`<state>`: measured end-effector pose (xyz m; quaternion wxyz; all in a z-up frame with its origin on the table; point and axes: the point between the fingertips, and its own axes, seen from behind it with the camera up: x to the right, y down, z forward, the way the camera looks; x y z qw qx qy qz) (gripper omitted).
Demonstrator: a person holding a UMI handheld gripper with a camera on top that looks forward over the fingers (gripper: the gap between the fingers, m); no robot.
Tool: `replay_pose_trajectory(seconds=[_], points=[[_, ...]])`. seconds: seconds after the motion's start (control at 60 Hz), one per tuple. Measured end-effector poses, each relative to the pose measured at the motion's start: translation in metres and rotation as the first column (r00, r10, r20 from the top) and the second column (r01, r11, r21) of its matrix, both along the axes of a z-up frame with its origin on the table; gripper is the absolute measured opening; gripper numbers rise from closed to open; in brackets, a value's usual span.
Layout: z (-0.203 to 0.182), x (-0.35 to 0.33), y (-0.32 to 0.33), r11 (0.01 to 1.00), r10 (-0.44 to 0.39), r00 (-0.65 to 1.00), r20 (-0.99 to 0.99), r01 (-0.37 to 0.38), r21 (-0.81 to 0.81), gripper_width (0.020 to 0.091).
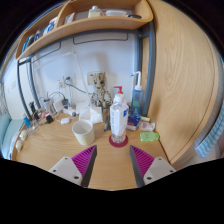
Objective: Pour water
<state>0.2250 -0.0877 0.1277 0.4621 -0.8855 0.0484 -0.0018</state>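
Gripper view: the tongs (112,160) sit low at the bottom centre, spread apart and gripping nothing, with bare wood showing in the gap between the magenta pads (84,157).

Just ahead of the tongs, near frame centre, stands a white pump bottle (118,117). It is upright, has a blue label on the body and a white pump head on top, and rests on a small red coaster (119,141).

Left of the bottle, close but not touching, is a cream mug (83,133), upright, round mouth open; what is inside cannot be made out.

Both stand on the wooden table (45,150).

A second, clearer pump bottle (137,98) stands further back, right of centre. A green item (149,136) lies at the right of the table, too small to identify.

Back left is a clutter of small bottles and cables (40,110) against the white wall, with a wall socket (95,78) above it.

A wooden shelf (95,22) spans the upper part of the frame with items on it. A wooden side panel (185,80) fills the right.
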Motion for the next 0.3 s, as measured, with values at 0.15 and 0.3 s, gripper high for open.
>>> replay_pose_trajectory(seconds=[0.15, 0.3], points=[[0.022, 0.001, -0.014, 1.000, 0.002, 1.000, -0.009, -0.002, -0.001, 0.0646], [0.030, -0.003, -0.022, 1.000, 0.020, 1.000, -0.002, -0.020, -0.012, 0.0648]])
